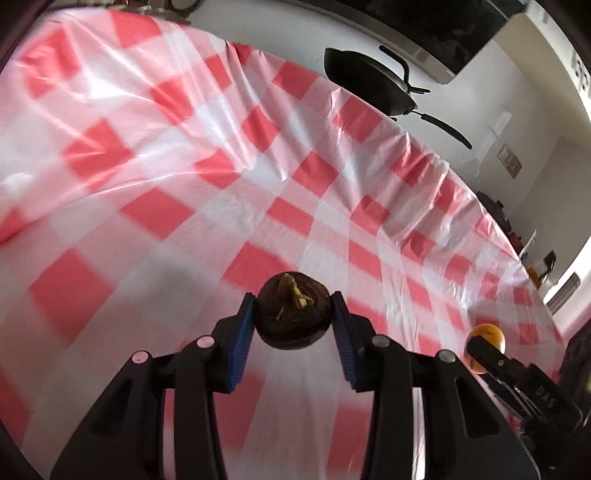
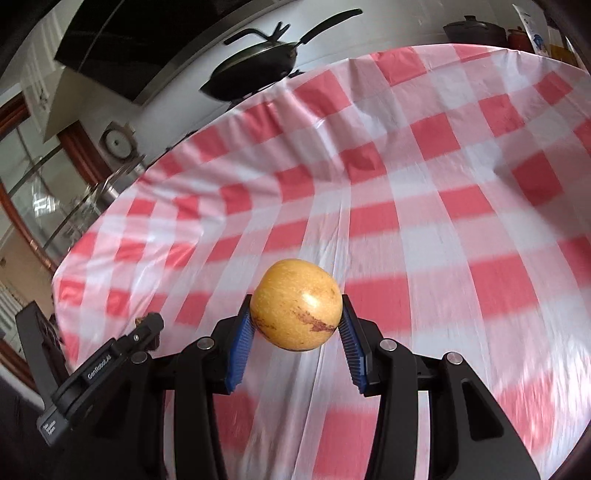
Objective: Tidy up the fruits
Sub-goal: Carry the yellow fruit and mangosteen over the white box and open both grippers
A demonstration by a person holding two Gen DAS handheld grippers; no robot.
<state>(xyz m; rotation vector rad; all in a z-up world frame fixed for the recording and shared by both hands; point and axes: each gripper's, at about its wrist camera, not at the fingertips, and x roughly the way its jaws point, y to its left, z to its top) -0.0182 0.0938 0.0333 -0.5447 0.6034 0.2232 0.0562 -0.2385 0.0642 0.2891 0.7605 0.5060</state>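
Observation:
My left gripper (image 1: 293,314) is shut on a dark brown round fruit (image 1: 293,312) with a pale dried stem, held above the red and white checked tablecloth (image 1: 184,166). My right gripper (image 2: 295,317) is shut on a yellow apple (image 2: 295,304) with reddish streaks, also held above the cloth (image 2: 406,184). The apple and the right gripper also show at the lower right of the left wrist view (image 1: 485,345). The left gripper shows at the lower left of the right wrist view (image 2: 147,328).
A black pan (image 1: 369,79) stands on the white counter beyond the table's far edge; it also shows in the right wrist view (image 2: 255,64). Dark pots (image 2: 474,31) stand at the far right. A glass lid and cabinet (image 2: 74,192) lie to the left.

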